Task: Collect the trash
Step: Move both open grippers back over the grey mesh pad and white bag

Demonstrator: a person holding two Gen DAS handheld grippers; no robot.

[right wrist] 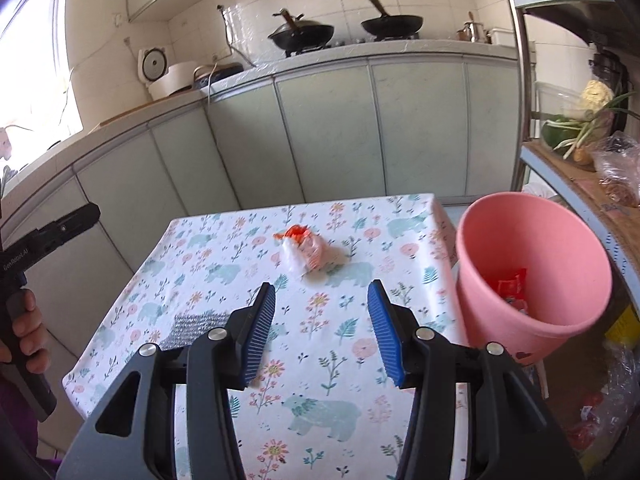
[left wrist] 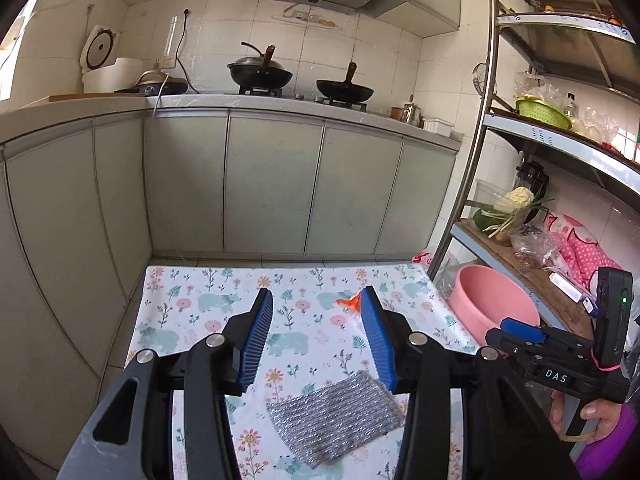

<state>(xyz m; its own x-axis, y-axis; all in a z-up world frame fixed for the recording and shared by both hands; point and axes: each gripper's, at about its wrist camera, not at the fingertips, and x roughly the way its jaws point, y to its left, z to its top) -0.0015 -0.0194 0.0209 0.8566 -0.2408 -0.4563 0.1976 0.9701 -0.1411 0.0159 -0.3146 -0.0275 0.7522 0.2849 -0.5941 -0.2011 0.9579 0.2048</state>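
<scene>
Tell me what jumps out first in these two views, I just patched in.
The pink bin stands off the table's right edge, with red wrappers already inside. On the floral tablecloth a crumpled white and orange bag lies mid-table, and a silvery scouring cloth lies nearer, toward the left. The left gripper and right gripper are open and empty.

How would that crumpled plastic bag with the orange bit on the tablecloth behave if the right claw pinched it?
The crumpled plastic bag looks thin and scrunched, so it would probably collapse between the pads rather than resist. It seems light for its bulk and may slide across the tablecloth if nudged first. Loose film could slip, so a deep pinch seems safer.
</scene>
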